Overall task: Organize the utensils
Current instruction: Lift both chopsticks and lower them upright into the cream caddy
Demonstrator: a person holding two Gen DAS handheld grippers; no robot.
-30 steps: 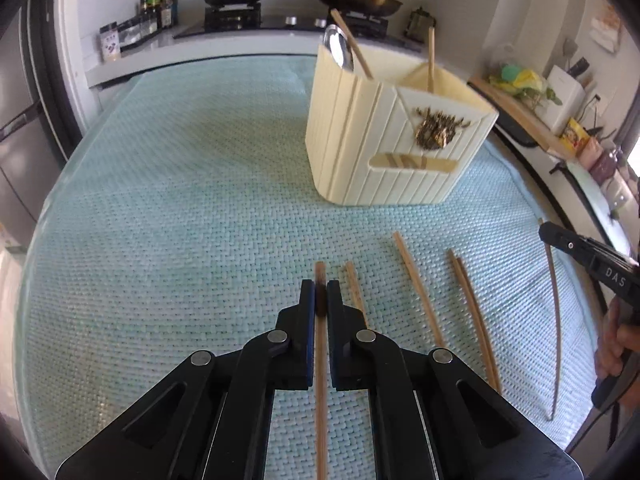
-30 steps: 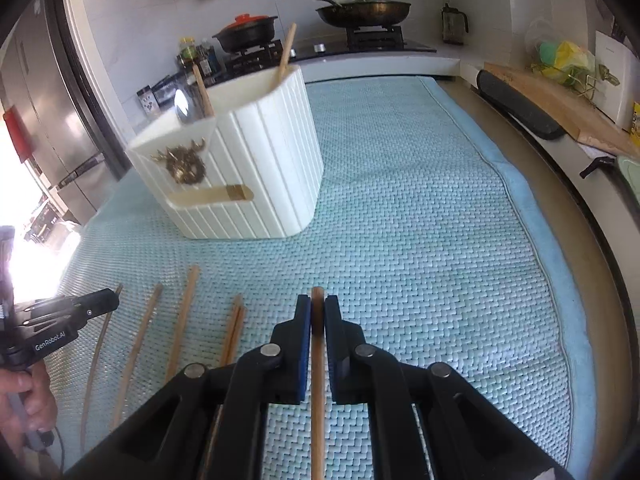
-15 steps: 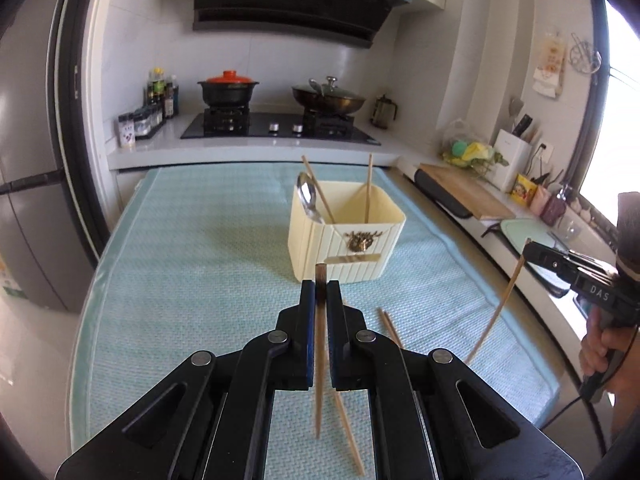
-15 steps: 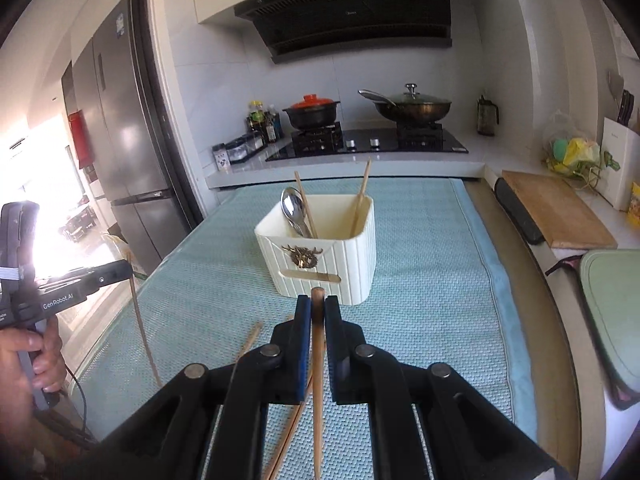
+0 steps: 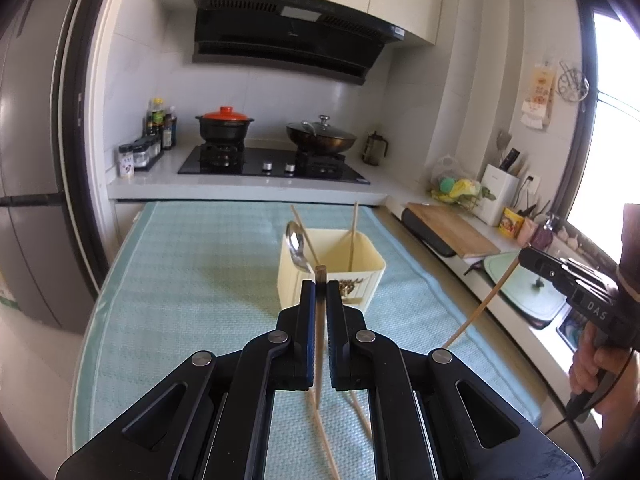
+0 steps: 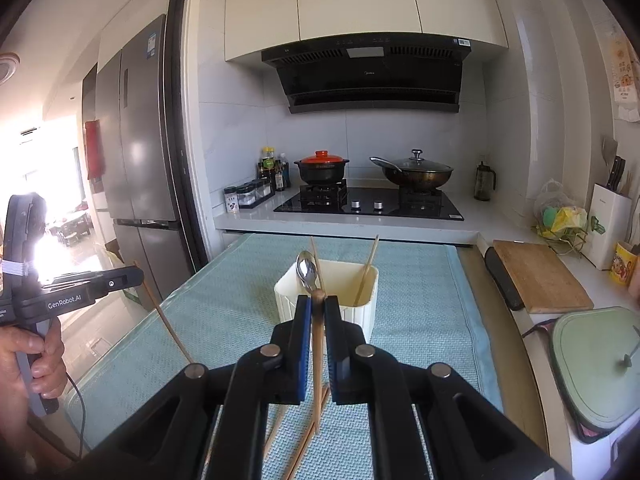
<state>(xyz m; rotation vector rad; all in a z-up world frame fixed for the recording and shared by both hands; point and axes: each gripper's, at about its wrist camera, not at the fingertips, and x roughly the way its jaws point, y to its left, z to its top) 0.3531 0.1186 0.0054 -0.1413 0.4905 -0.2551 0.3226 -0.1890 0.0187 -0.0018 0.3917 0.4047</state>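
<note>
Here each claw grips one chopstick [image 5: 320,320]; holder [image 5: 370,276] has two, one spoon [image 5: 296,246].

The left gripper [image 5: 320,294] points slightly downward over the counter, its jaws pinched tight on a chopstick [image 5: 319,344] that hangs between them. The right gripper [image 6: 318,308] is angled much the same, its blue-lined jaws likewise clamped on a second chopstick [image 6: 317,364]. Each gripper is carried by a bare hand wrapped around its handle, the left hand [image 6: 28,364] and the right hand [image 5: 596,364] both at the frame edges.
</note>
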